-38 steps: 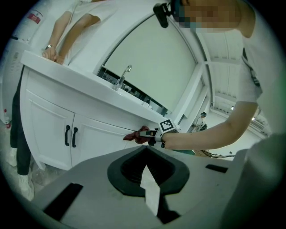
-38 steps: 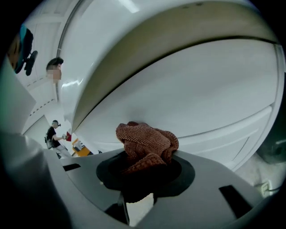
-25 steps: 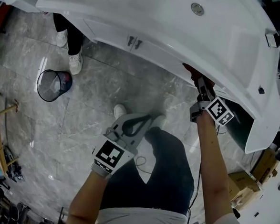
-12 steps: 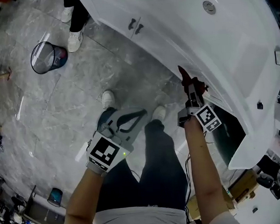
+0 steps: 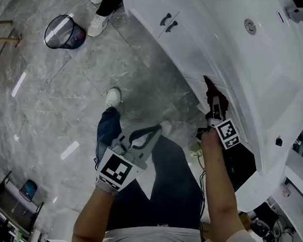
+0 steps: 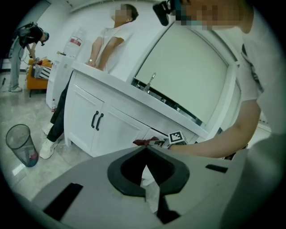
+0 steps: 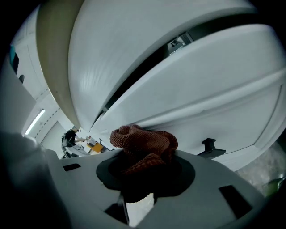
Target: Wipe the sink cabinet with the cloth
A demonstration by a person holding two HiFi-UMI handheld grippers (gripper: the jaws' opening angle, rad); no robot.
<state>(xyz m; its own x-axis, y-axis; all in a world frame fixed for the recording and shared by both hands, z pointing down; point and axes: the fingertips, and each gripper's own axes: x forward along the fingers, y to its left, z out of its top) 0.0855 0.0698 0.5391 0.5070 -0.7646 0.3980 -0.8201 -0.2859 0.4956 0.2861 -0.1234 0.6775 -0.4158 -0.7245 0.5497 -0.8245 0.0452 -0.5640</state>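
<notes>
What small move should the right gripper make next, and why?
Probably slide the right gripper sideways along the cabinet front, pressing lightly: its jaws are shut on the bunched red-brown cloth, which appears to rest against that white panel.

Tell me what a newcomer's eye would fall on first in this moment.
The rust-red cloth is bunched in the shut jaws of the right gripper, up against the white sink cabinet front below the counter edge. Next comes the left gripper, shut and empty, hanging over the grey floor, with a wire bin farther off.
</notes>
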